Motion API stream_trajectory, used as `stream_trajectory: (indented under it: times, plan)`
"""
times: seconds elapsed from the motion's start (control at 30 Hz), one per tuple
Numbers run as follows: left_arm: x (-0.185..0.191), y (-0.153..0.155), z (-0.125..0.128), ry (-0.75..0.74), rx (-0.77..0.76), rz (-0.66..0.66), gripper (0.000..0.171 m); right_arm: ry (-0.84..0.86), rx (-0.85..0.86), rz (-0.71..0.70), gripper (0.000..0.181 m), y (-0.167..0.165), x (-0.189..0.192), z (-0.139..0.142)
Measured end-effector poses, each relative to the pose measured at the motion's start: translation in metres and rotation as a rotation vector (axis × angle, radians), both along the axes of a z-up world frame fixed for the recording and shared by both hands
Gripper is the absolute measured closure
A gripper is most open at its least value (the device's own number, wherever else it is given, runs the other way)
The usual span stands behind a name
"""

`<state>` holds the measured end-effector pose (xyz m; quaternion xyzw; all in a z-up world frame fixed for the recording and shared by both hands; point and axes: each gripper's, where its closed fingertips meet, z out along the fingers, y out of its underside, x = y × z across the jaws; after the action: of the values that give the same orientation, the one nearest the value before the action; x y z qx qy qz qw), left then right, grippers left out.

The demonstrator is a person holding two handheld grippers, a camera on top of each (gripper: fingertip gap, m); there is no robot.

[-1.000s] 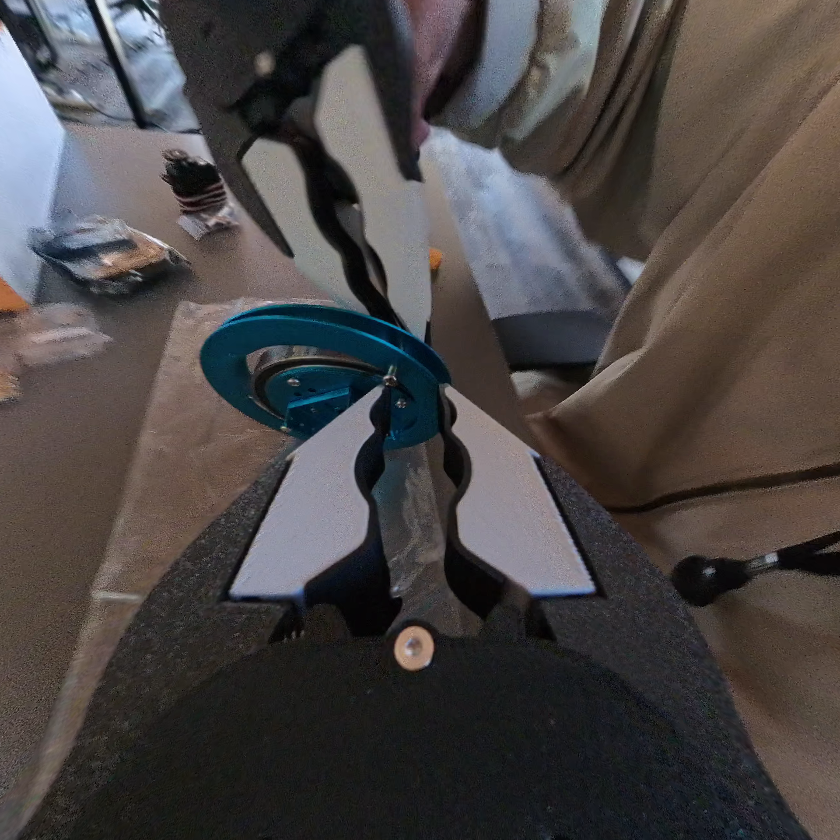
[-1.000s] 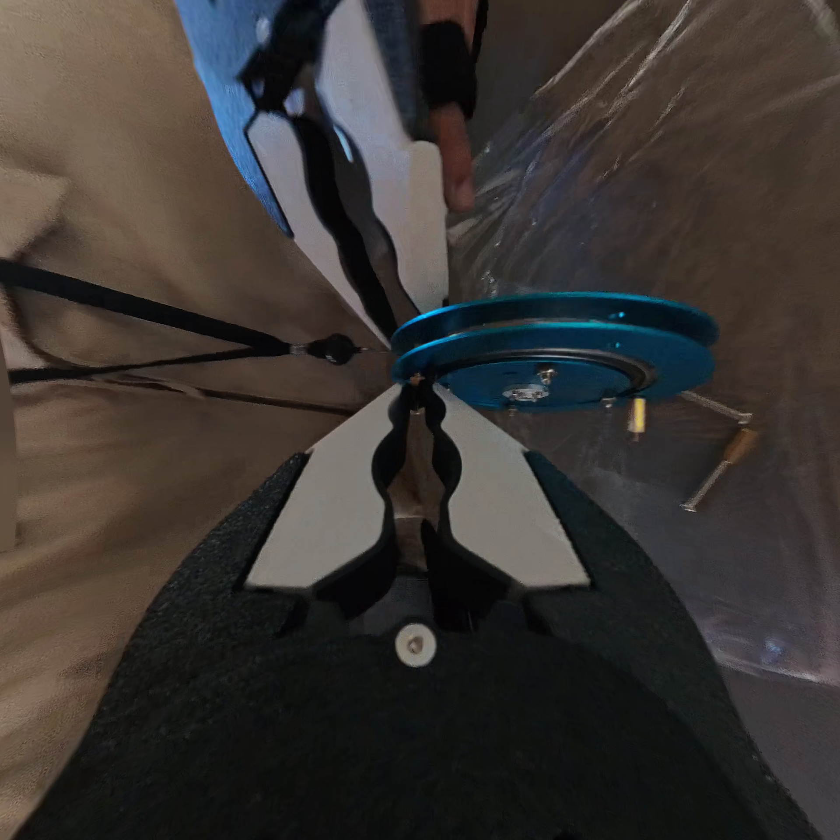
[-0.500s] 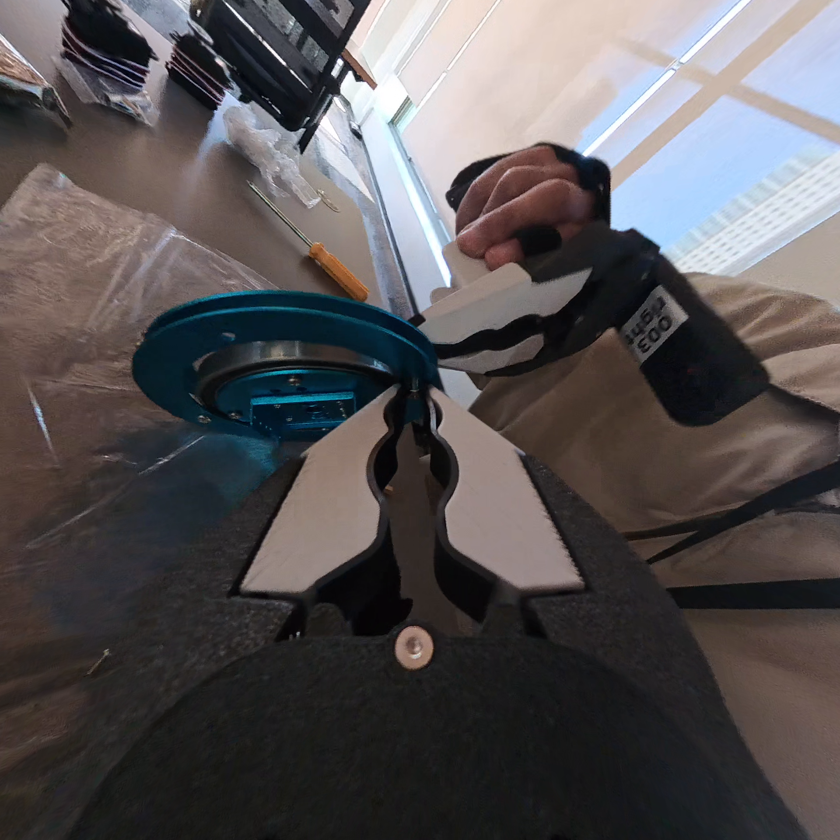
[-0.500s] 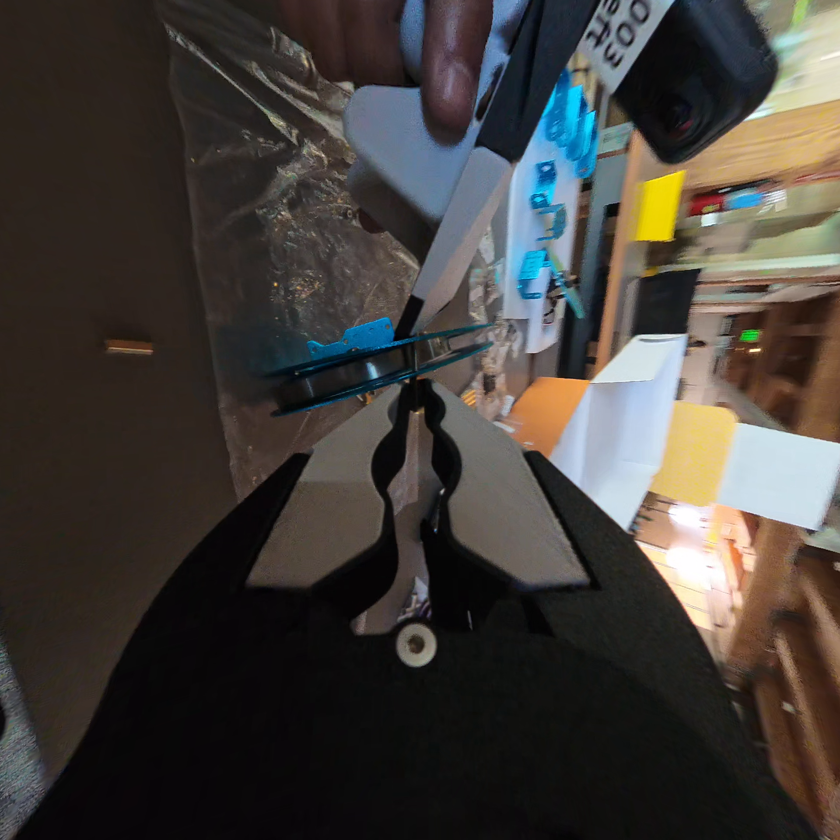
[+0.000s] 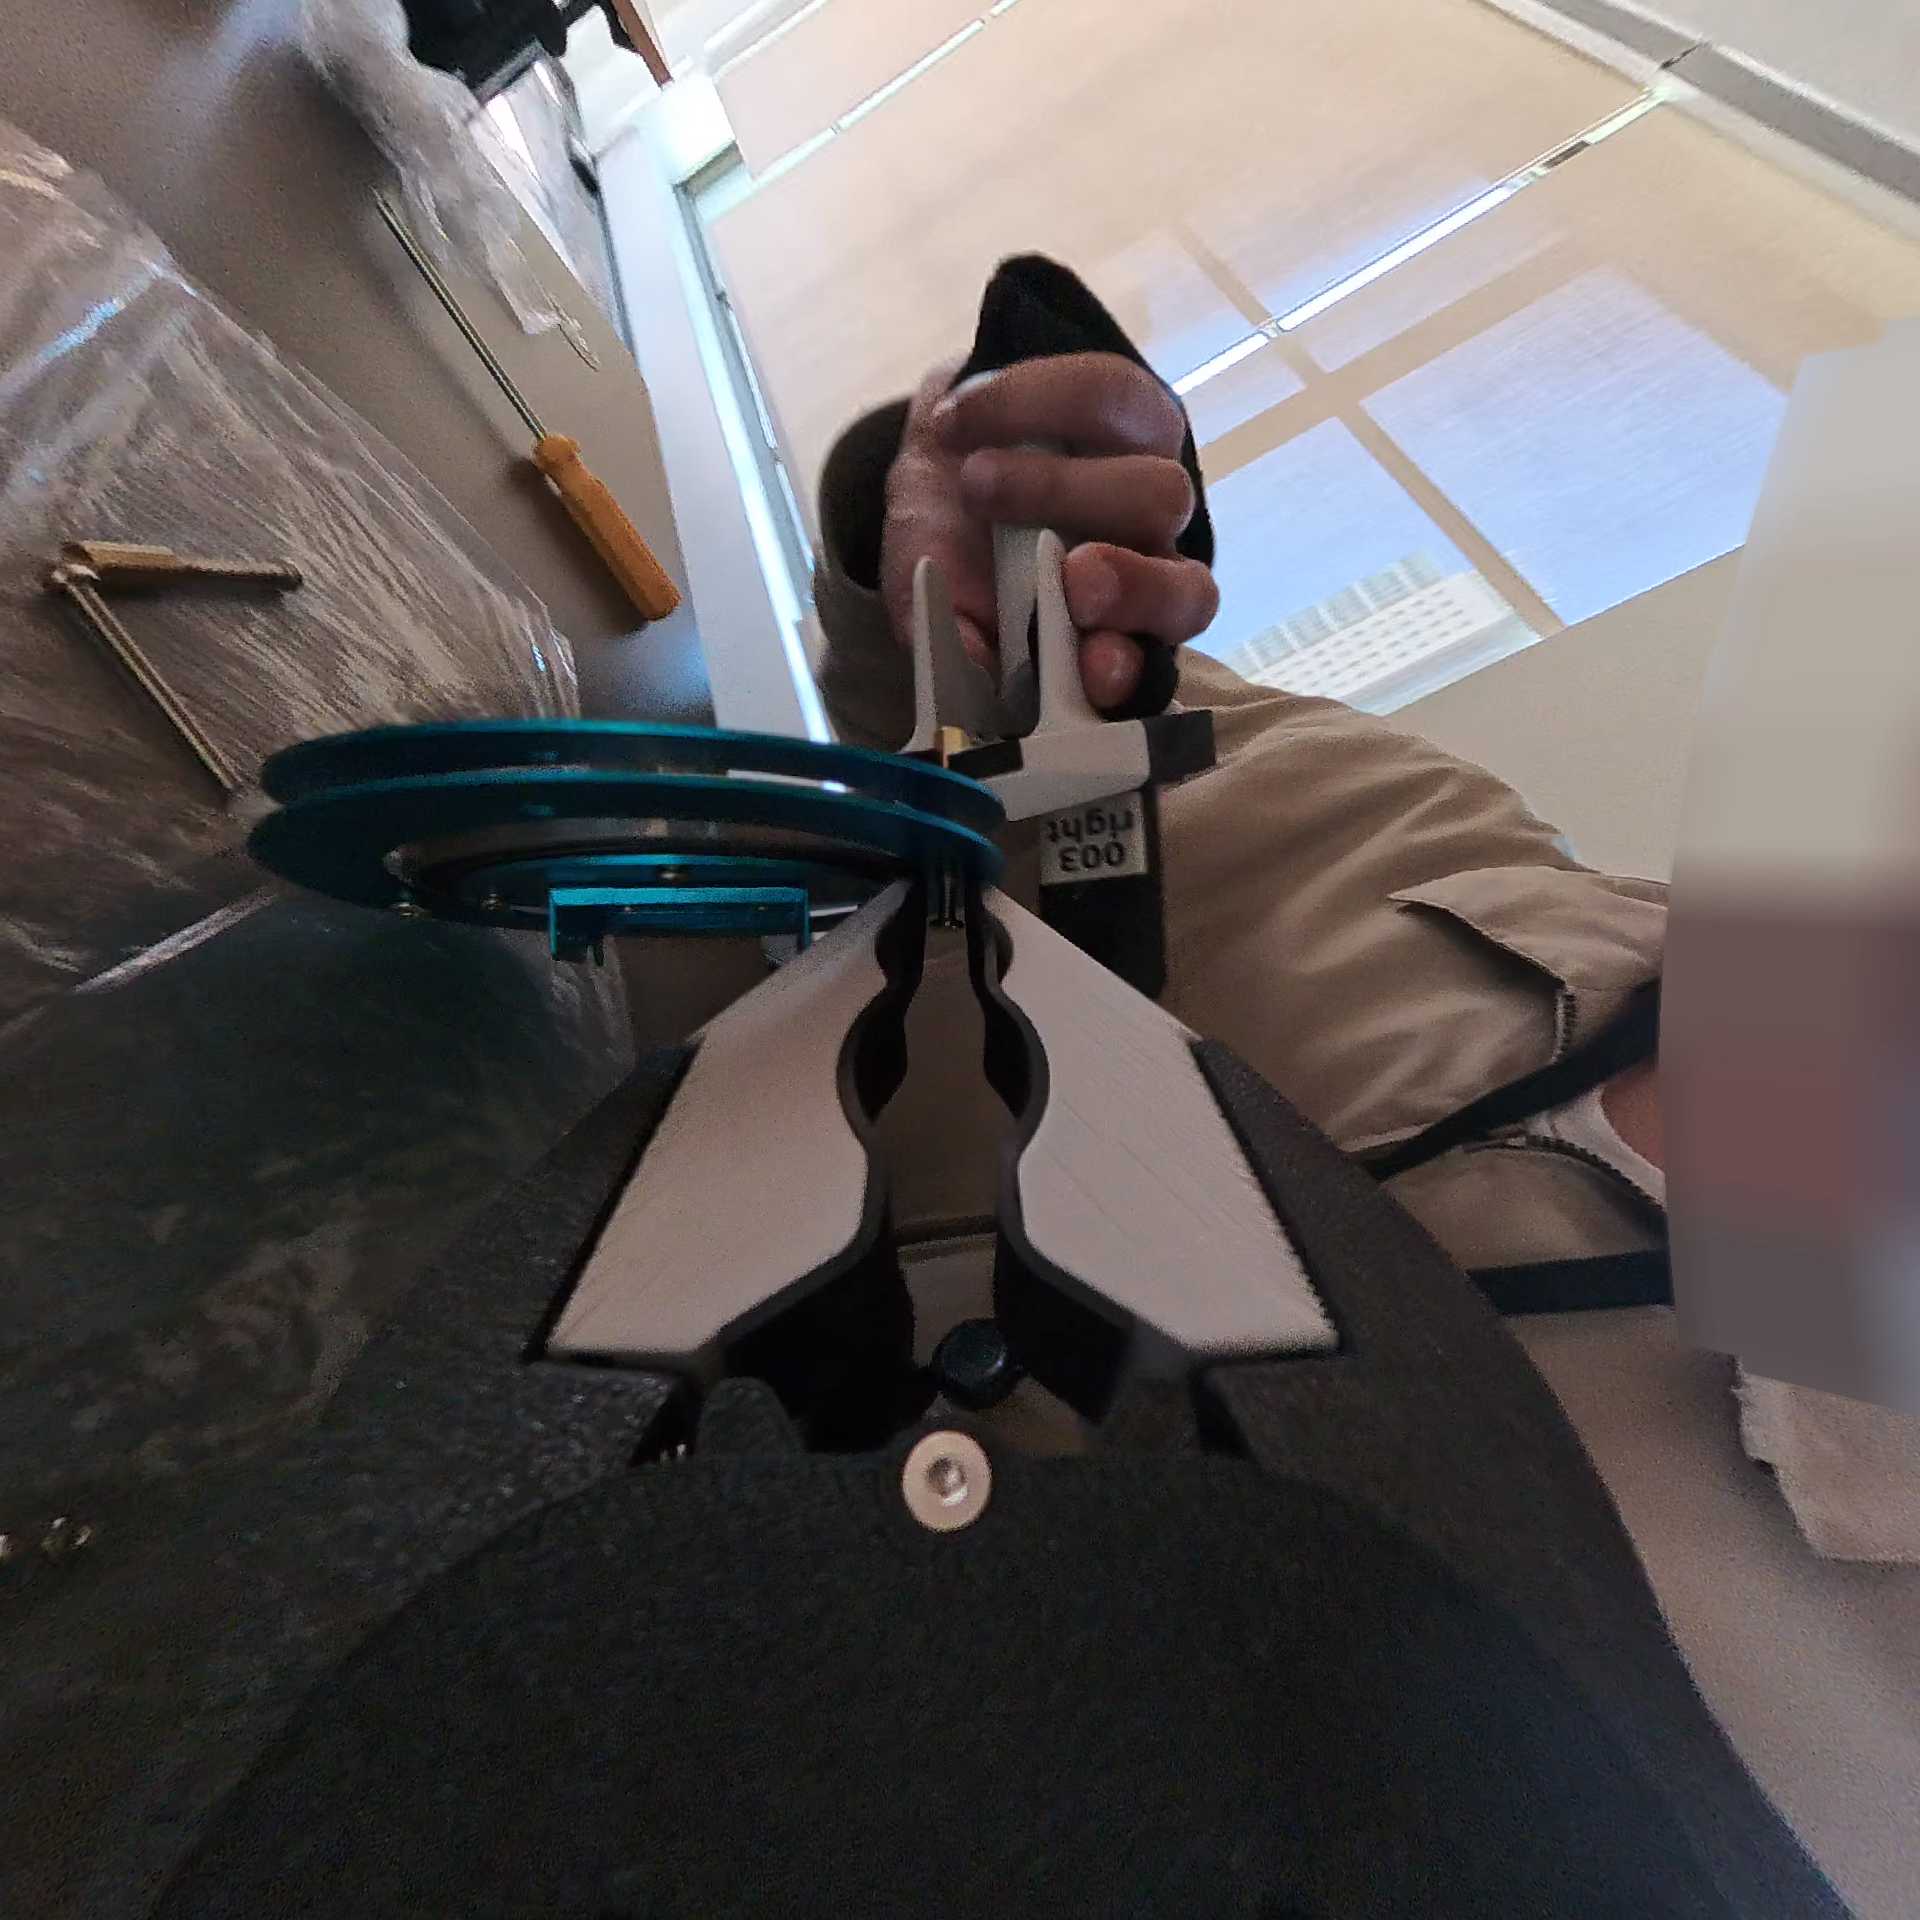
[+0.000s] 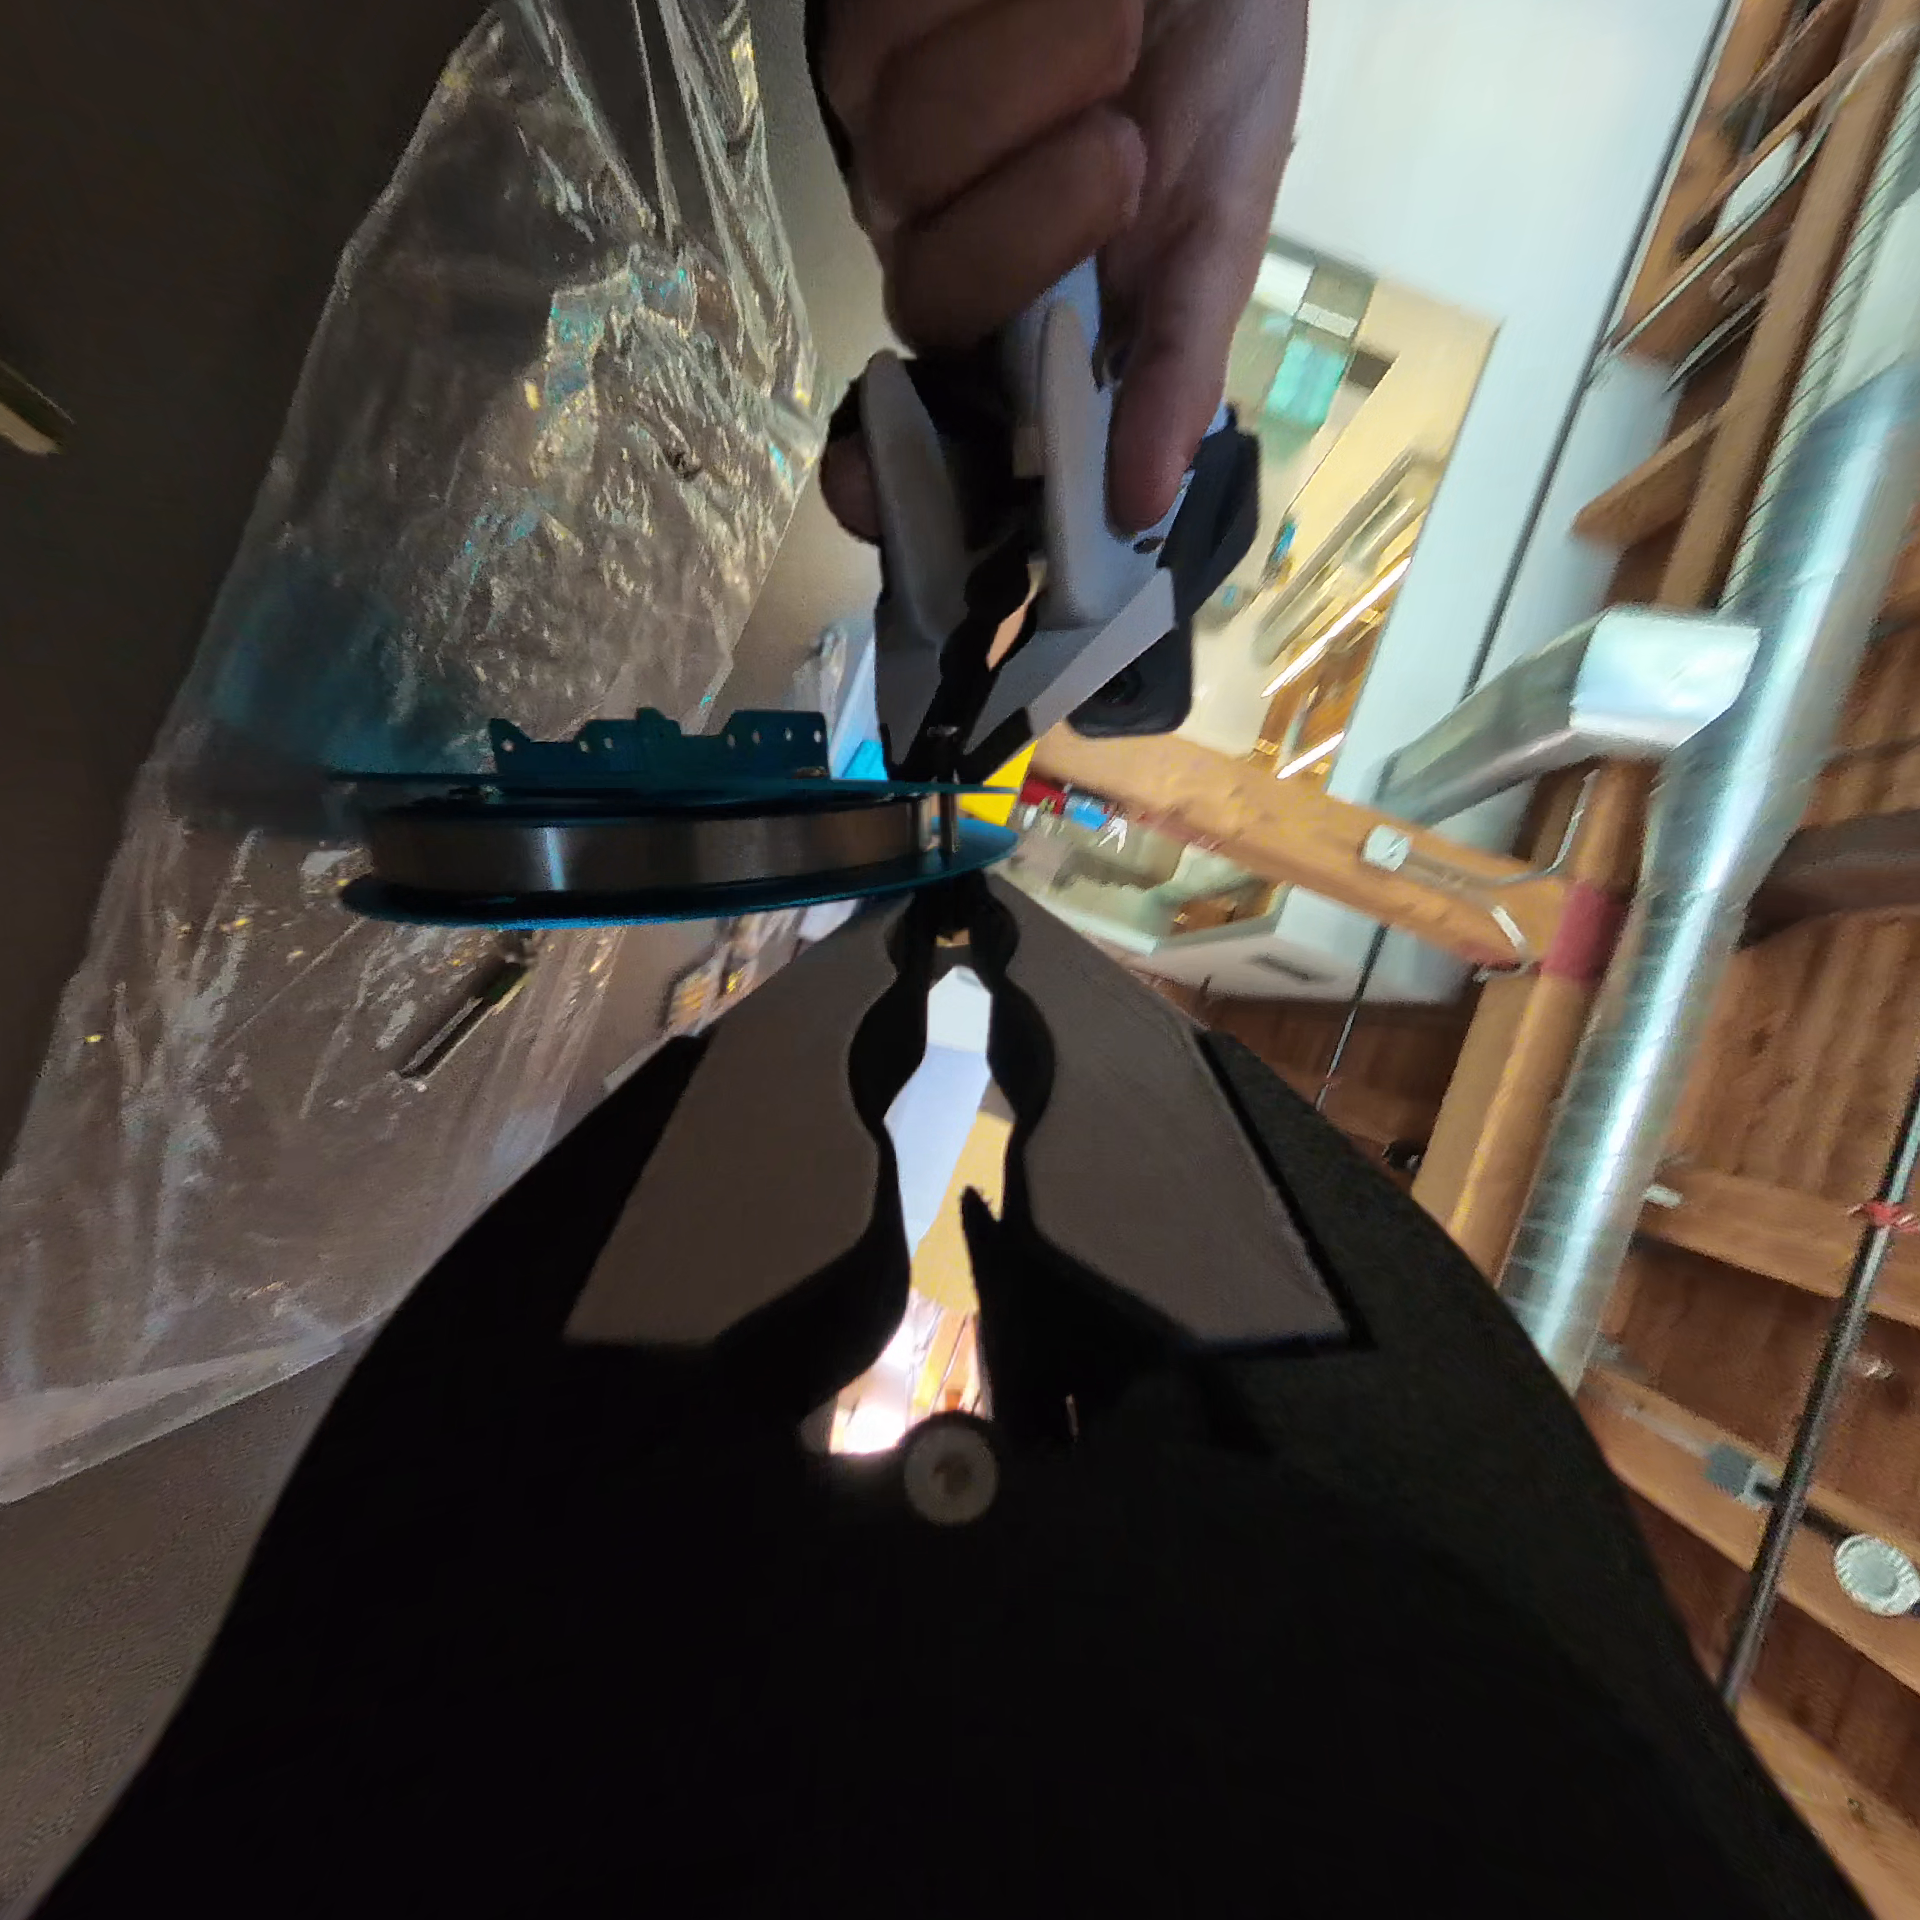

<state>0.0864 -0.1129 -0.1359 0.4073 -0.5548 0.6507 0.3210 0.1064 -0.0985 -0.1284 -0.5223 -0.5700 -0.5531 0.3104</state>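
The right gripper (image 6: 948,914) has its fingers (image 6: 769,1122) drawn nearly together at the tips, pinching a small screw at the rim of a blue double-disc assembly (image 6: 665,852), which has two thin blue plates with a steel bearing ring (image 6: 644,850) sandwiched between them. A perforated blue bracket (image 6: 665,740) stands on the upper plate. From the opposite side the left gripper (image 6: 940,743), held in a person's hand (image 6: 1049,177), meets the same rim point, its tips closed on the screw's other end. Behind lies a crinkled clear plastic bag (image 6: 436,499) on the table (image 6: 156,312) (dark and tilted here). Wooden shelving (image 6: 1766,935) and a metal duct (image 6: 1704,883) fill the right side.
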Motion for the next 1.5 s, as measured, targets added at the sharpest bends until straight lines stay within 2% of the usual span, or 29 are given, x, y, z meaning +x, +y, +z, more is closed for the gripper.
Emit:
stream_trajectory:
  times: [0.1, 0.2, 0.27, 0.37, 0.57, 0.8, 0.93, 1.1, 1.2, 1.27, 1.3, 1.4, 1.5]
  plan:
    - [-0.006, 0.006, 0.009, -0.025, -0.009, -0.043, 0.167, -0.004, 0.070, 0.110, 0.177, 0.009, -0.005, 0.009]
    - [-0.011, 0.021, 0.010, -0.153, 0.200, -0.058, 0.170, 0.018, 0.105, 0.190, 0.177, 0.026, -0.011, 0.016]
    - [-0.011, 0.035, 0.006, -0.207, 0.364, -0.065, 0.171, 0.059, 0.091, 0.191, 0.177, 0.040, -0.012, 0.013]
    - [-0.008, 0.057, -0.004, -0.270, 0.599, -0.063, 0.171, 0.134, 0.048, 0.158, 0.177, 0.060, -0.009, 0.004]
    - [0.007, 0.087, -0.002, -0.498, 1.007, -0.010, 0.171, 0.407, -0.126, -0.056, 0.177, 0.086, 0.005, 0.002]
    - [0.017, 0.097, -0.004, -0.884, 1.479, 0.079, 0.171, 1.061, -0.654, -0.286, 0.177, 0.084, 0.007, -0.007]
    - [0.021, 0.093, -0.005, -1.087, 1.680, 0.174, 0.171, 1.434, -1.006, -0.435, 0.177, 0.074, 0.005, -0.011]
    - [0.030, 0.090, -0.001, -1.398, 1.997, 0.280, 0.171, 1.923, -1.496, -0.746, 0.177, 0.062, 0.004, -0.009]
    - [0.033, 0.087, 0.000, -1.515, 2.088, 0.311, 0.171, 2.195, -1.819, -0.882, 0.177, 0.057, 0.004, -0.005]
    - [0.033, 0.081, 0.001, -1.562, 2.089, 0.319, 0.171, 2.198, -1.945, -0.908, 0.177, 0.049, 0.002, -0.004]
    - [0.033, 0.080, 0.001, -1.565, 2.094, 0.312, 0.171, 2.176, -1.950, -0.901, 0.177, 0.047, 0.002, -0.004]
    - [0.034, 0.082, 0.001, -1.452, 1.963, 0.307, 0.171, 2.090, -1.807, -0.803, 0.176, 0.048, 0.004, -0.005]
    - [0.033, 0.084, 0.000, -1.229, 1.751, 0.269, 0.170, 1.833, -1.443, -0.642, 0.162, 0.054, 0.013, -0.014]
